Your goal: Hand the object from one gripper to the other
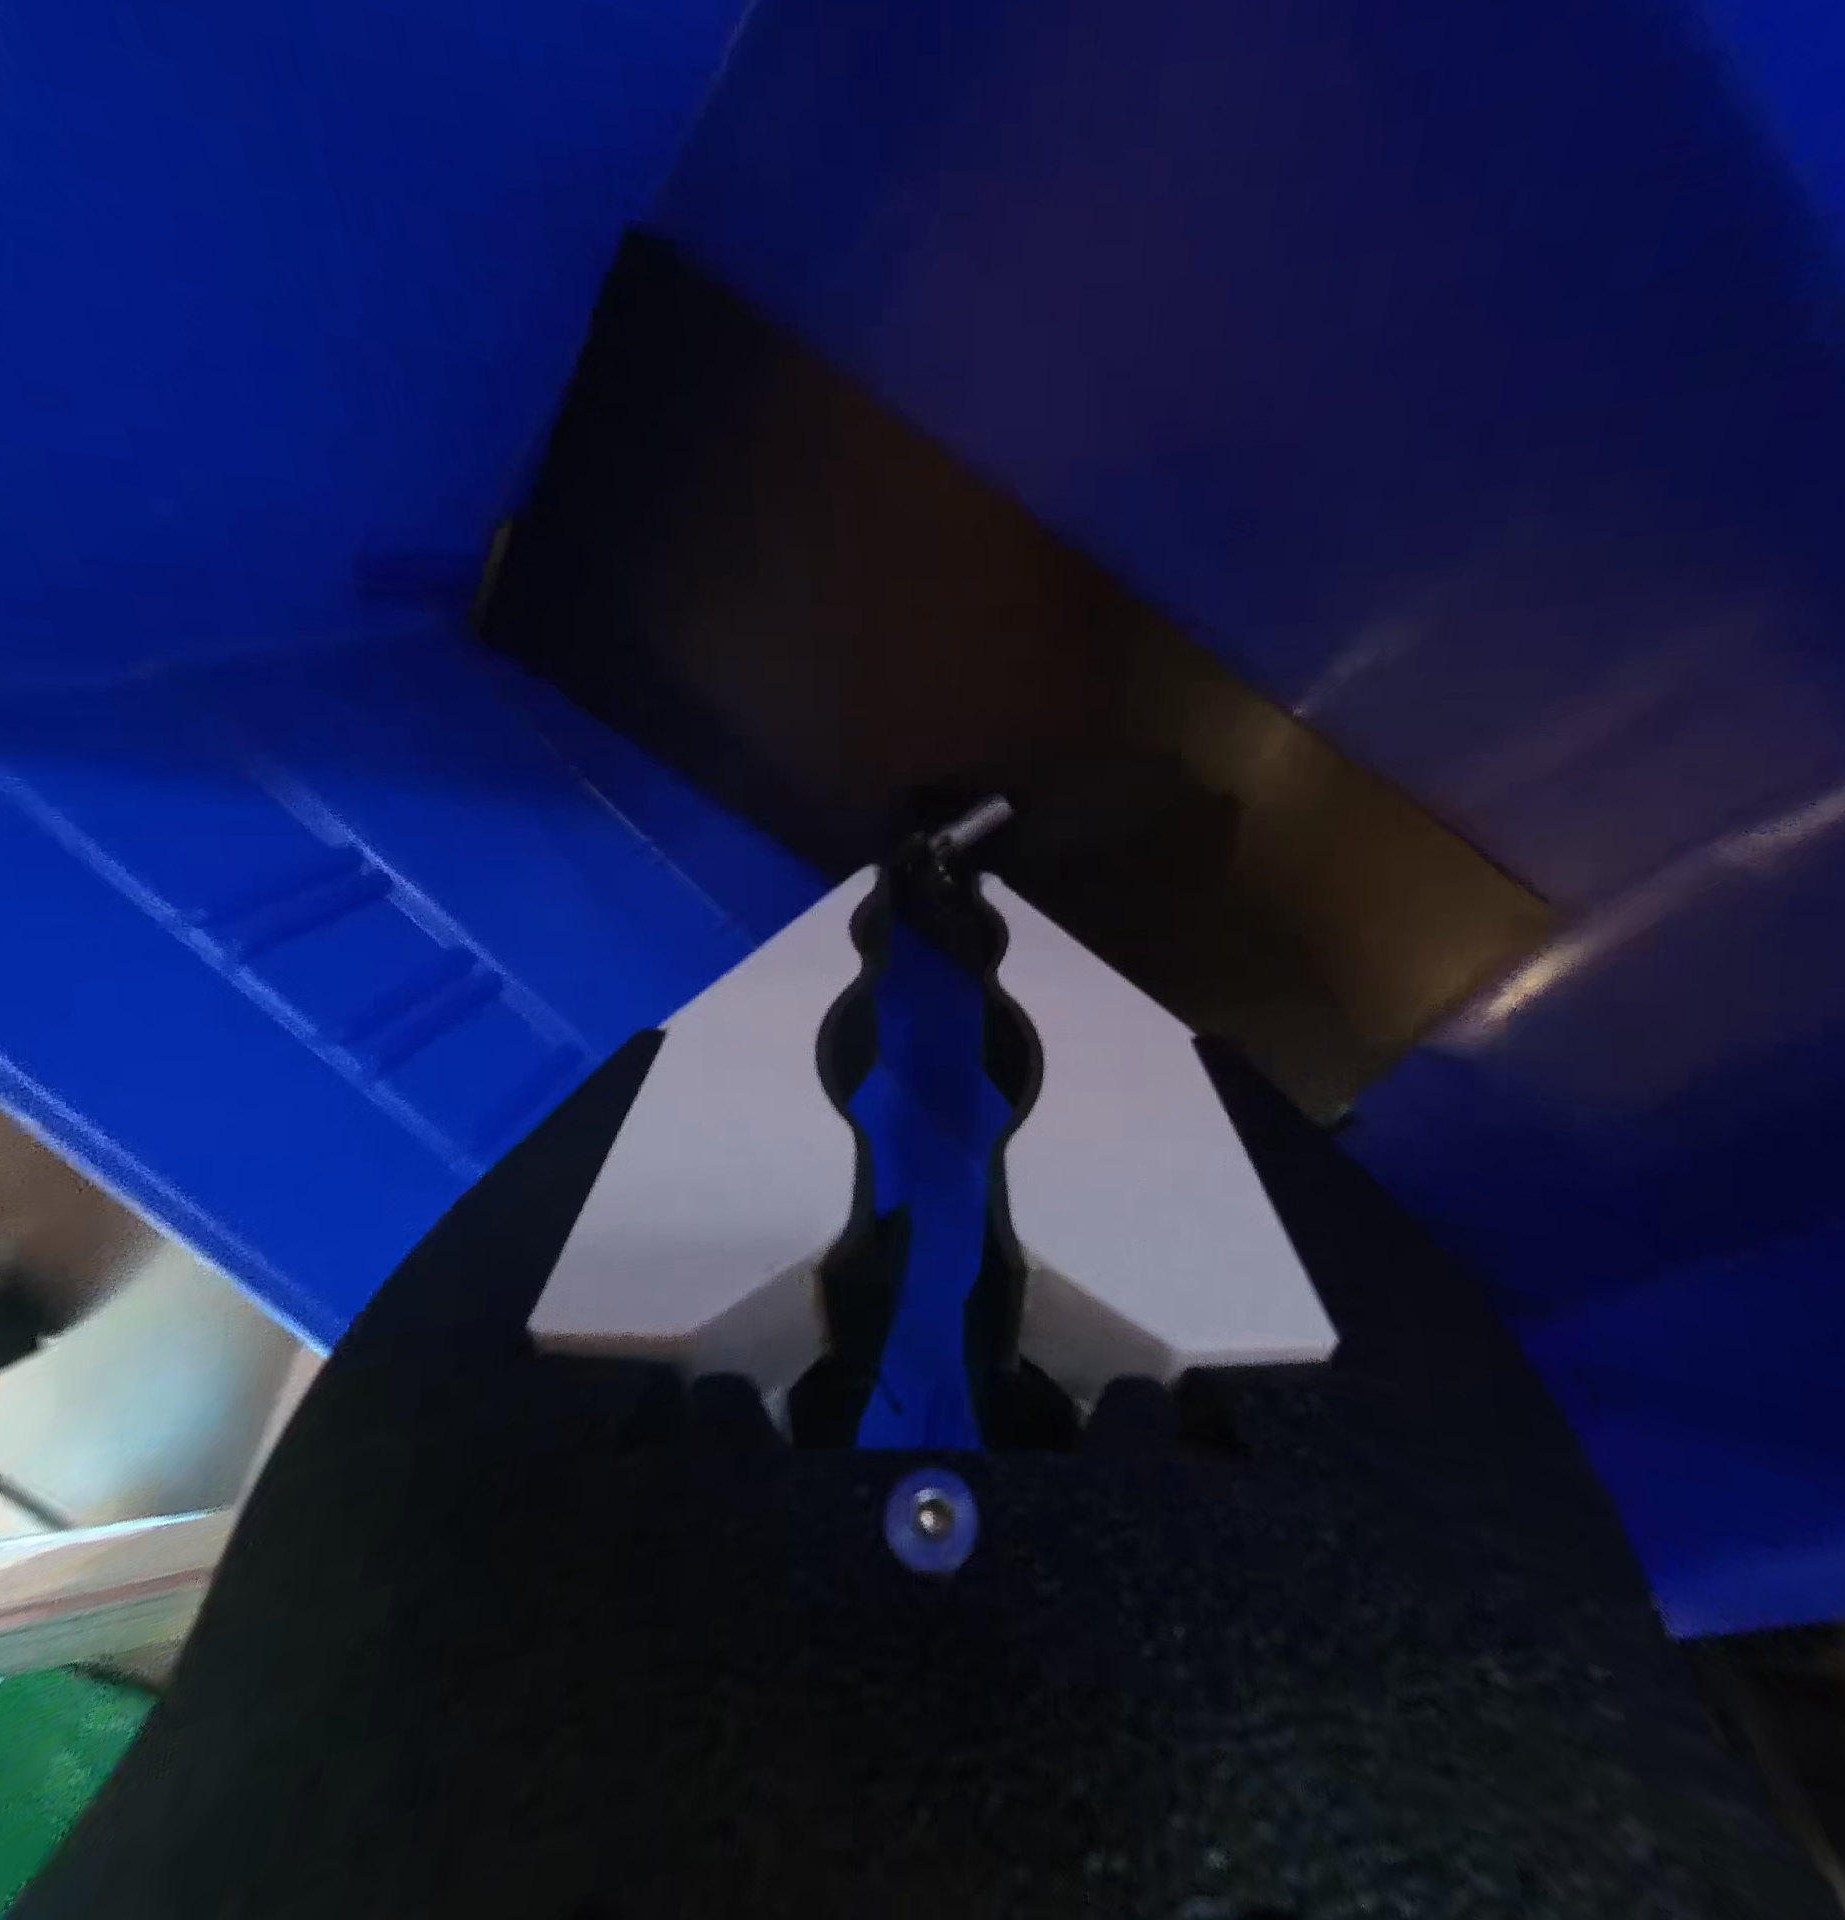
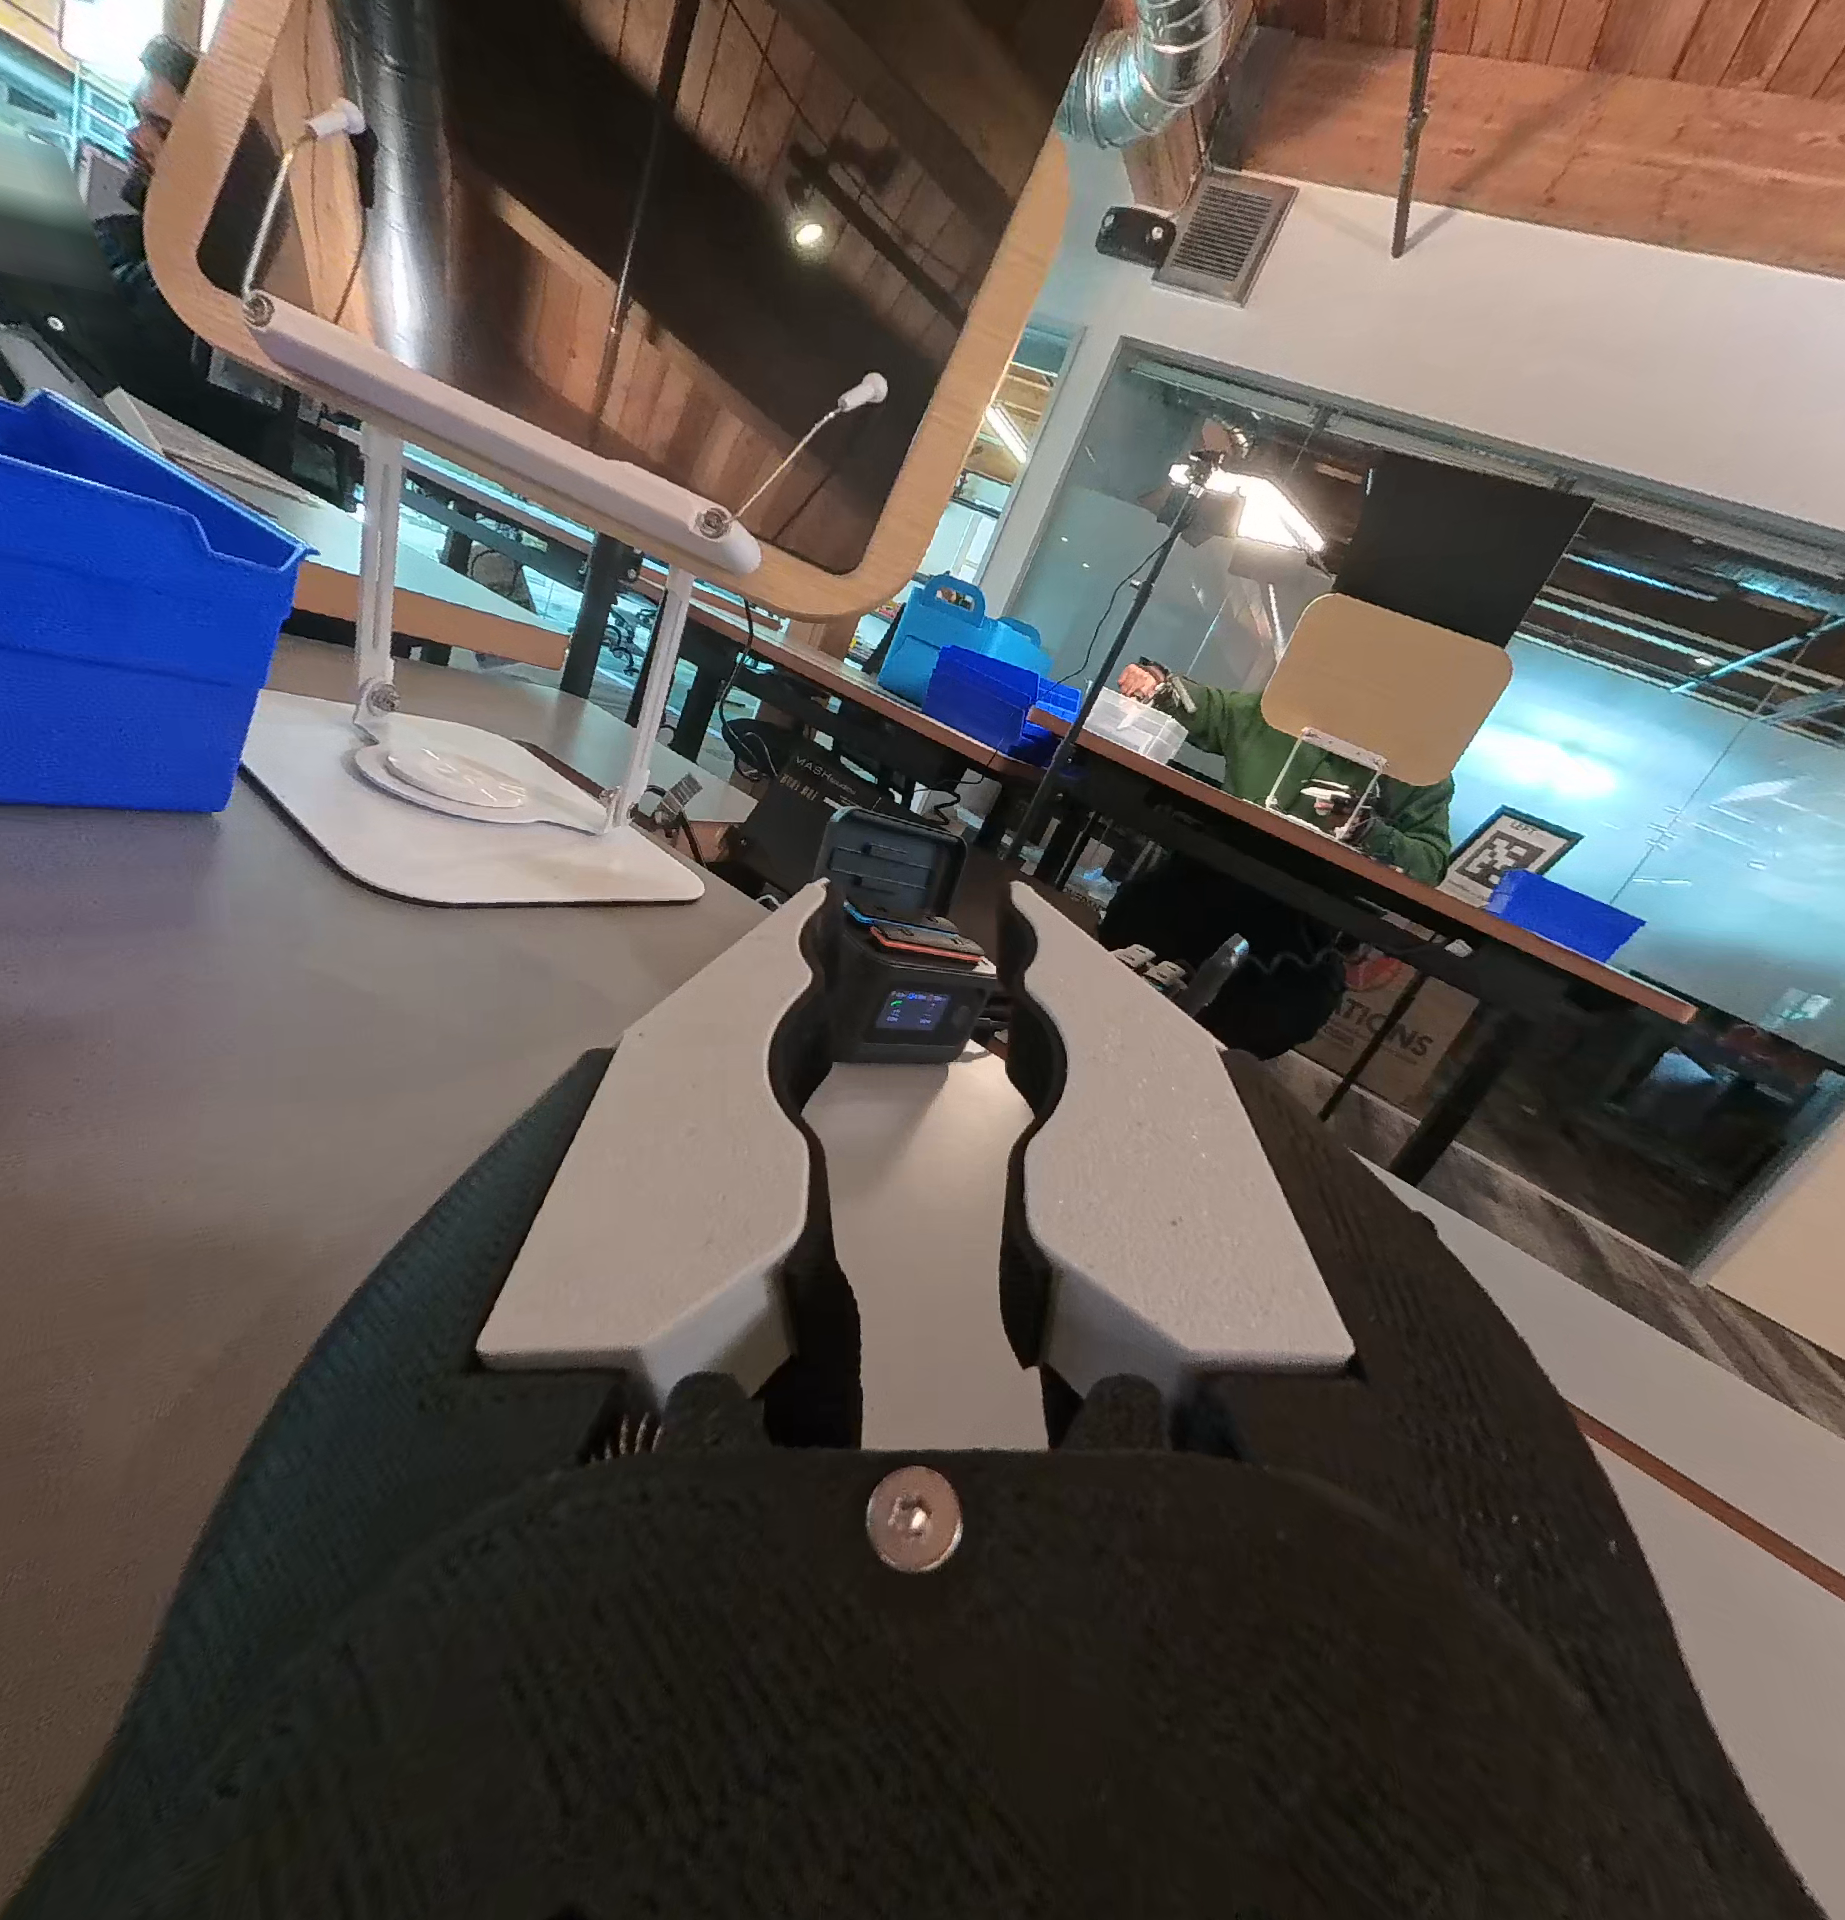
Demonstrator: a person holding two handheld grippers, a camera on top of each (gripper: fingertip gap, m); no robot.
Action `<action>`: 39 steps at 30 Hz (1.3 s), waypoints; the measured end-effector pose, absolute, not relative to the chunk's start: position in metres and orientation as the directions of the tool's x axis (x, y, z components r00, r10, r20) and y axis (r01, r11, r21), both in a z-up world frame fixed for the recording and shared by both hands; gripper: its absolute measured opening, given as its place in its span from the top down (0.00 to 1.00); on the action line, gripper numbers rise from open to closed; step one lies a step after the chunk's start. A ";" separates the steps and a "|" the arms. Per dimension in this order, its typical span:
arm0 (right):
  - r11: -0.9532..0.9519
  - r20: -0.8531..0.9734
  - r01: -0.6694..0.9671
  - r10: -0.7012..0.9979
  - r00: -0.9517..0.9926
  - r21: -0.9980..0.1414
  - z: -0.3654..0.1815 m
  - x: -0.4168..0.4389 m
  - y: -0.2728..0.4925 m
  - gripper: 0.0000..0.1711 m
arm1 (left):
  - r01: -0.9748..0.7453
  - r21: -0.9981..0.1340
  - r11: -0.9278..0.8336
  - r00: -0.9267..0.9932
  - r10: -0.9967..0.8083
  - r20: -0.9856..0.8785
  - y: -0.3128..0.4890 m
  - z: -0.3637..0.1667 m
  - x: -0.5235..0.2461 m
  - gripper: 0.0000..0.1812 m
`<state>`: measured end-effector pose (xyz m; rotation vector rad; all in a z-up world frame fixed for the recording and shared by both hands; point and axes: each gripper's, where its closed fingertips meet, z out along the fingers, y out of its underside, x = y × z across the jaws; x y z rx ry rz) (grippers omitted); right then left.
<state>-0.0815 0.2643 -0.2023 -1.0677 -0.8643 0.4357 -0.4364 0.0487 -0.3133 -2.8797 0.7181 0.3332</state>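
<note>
The left gripper (image 1: pixel 937 883) pinches a small dark bolt (image 1: pixel 962 840) at twelve o'clock, inside a blue bin (image 1: pixel 274 416); the right gripper (image 2: pixel 913 914) is spread, empty. The bolt looks light, stiff, slippery; grip its free end.

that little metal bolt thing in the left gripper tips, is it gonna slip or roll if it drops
The bolt is pinched only at the very tips of the left gripper, so the hold looks shallow and it may pivot or slip. Its silver end looks cylindrical, so it would probably roll inside the blue bin. It looks rigid and too small to regrasp easily.
</note>
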 end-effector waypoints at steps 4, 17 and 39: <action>0.447 0.405 0.089 0.687 0.603 -0.890 -0.203 -0.082 0.263 0.84 | -0.562 -0.172 -0.809 0.802 -0.482 -0.352 0.062 -0.300 -0.431 0.98; 0.471 0.417 0.057 0.711 0.567 -0.880 -0.199 -0.086 0.250 0.83 | -0.526 -0.780 -0.337 0.847 -0.283 -0.449 0.125 -0.148 -0.283 0.98; -0.371 -0.364 -0.127 0.929 -0.071 -0.920 -0.213 -0.043 0.178 0.90 | -0.597 -0.739 0.312 0.700 -0.247 -0.670 0.189 -0.217 -0.048 0.98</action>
